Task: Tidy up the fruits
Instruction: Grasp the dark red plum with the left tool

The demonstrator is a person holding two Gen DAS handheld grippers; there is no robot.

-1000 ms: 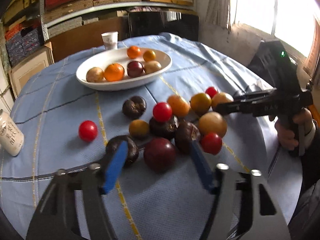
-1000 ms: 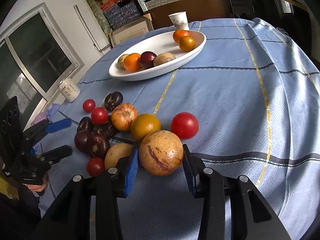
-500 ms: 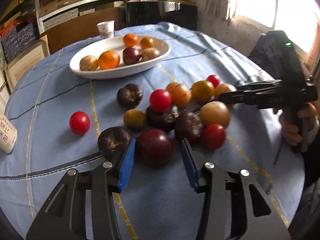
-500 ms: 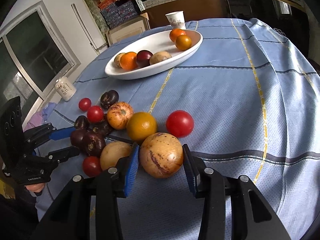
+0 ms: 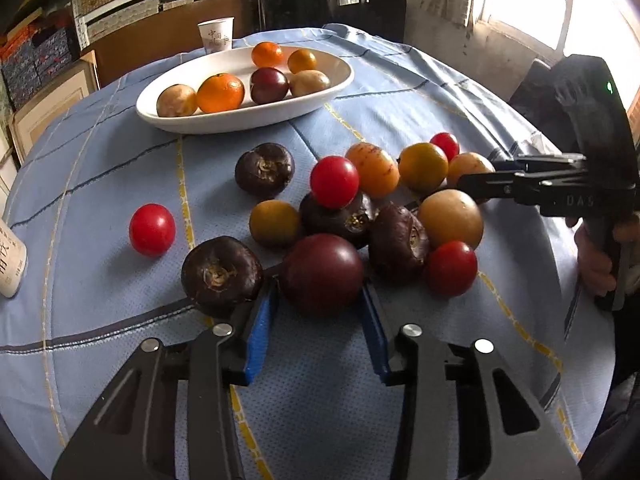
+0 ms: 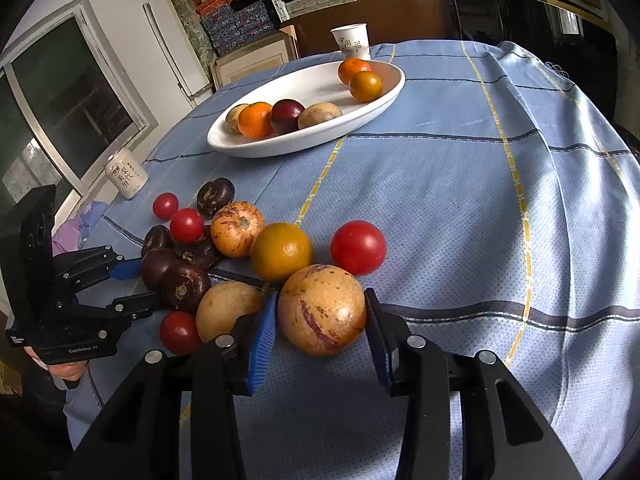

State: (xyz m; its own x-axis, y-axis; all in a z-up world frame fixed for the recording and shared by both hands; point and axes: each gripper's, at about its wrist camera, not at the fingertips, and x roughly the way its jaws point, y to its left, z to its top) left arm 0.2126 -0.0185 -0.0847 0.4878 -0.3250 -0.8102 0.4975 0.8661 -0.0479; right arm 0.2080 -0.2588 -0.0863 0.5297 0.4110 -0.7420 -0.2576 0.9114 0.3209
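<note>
Several loose fruits lie in a cluster on the blue tablecloth (image 5: 100, 280). My left gripper (image 5: 318, 304) is shut on a dark red plum (image 5: 322, 274) at the cluster's near edge, its blue pads against both sides. My right gripper (image 6: 320, 316) is shut on a tan speckled melon (image 6: 322, 310), which rests on the cloth. A white oval dish (image 5: 240, 120) at the back holds several fruits, among them an orange (image 5: 220, 92) and another plum (image 5: 269, 85). The dish also shows in the right wrist view (image 6: 288, 144).
A paper cup (image 5: 216, 36) stands behind the dish. A white can (image 6: 125, 174) stands at the left table edge. A lone red tomato (image 5: 152, 229) lies left of the cluster. Shelves and boxes line the back wall.
My left gripper moved forward and closed its pads onto the dark red plum. My right gripper stayed around the speckled melon.
</note>
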